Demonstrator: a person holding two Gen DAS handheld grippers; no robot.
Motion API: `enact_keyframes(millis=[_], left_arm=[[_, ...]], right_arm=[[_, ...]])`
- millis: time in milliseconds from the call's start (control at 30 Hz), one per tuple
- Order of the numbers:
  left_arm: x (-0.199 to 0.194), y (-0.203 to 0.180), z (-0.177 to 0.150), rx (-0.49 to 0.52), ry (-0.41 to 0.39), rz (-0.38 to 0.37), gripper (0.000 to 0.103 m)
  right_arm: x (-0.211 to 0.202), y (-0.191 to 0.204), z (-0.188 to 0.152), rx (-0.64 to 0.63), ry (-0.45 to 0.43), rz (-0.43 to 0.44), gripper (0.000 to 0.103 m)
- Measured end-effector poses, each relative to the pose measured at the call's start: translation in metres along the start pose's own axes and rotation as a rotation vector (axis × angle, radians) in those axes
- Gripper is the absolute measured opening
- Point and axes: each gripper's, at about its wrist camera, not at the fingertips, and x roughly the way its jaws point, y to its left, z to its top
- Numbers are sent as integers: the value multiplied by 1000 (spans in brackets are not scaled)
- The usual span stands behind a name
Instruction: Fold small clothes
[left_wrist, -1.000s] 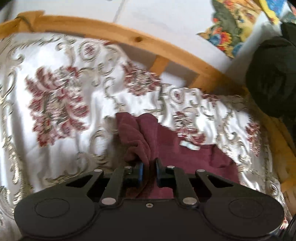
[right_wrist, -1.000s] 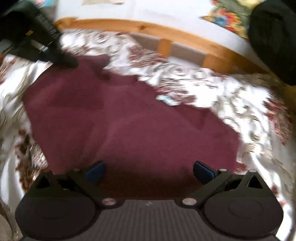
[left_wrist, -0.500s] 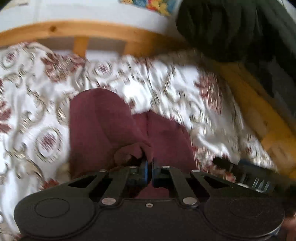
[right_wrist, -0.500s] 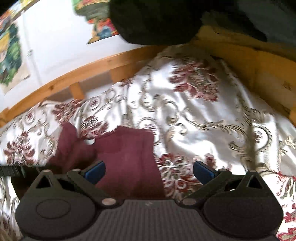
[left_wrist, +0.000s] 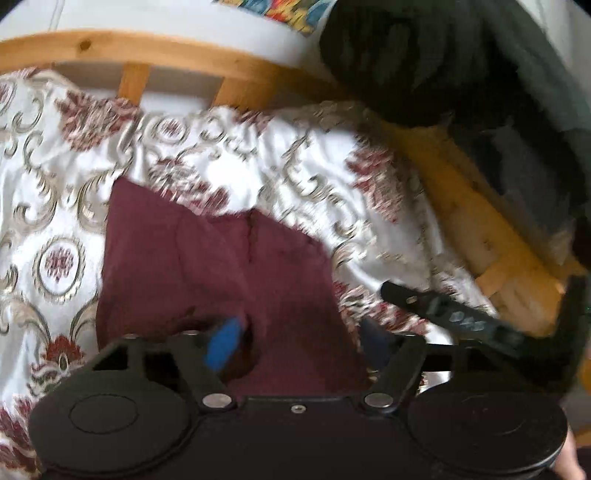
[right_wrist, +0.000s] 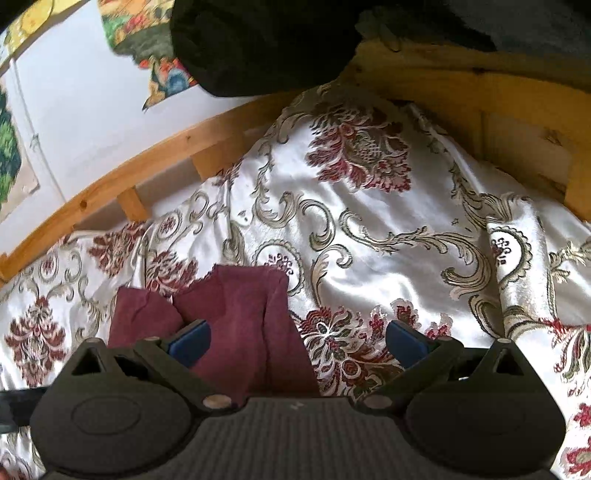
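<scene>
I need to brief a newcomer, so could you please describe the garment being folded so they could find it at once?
Start from the wooden bed frame and the shiny white bedspread with red flowers and gold scrolls. On it, nearest the cameras, lies a dark red cloth, folded over itself. It is the only plain, matt thing on that patterned cover.

A plain maroon folded cloth garment (left_wrist: 221, 266) lies on a shiny white satin bedspread (right_wrist: 388, 229) — maroon flowers, gold scrolls — with blue gripper pads (right_wrist: 190, 341).
</scene>
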Motion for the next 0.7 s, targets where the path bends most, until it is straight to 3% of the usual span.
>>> enact_keyframes(millis=[200, 300, 533, 700], left_arm=[[-35, -5, 9, 83, -99, -58, 102], [-49, 2, 7, 130, -128, -45, 102], [-53, 34, -9, 156, -79, 32, 102], [-50, 54, -37, 158, -58, 58, 102]], right_arm=[[5, -2, -5, 24, 4, 3, 103], [6, 4, -9, 2, 4, 7, 103], [6, 16, -14, -43, -39, -12, 103], [6, 21, -18, -40, -64, 57, 103]])
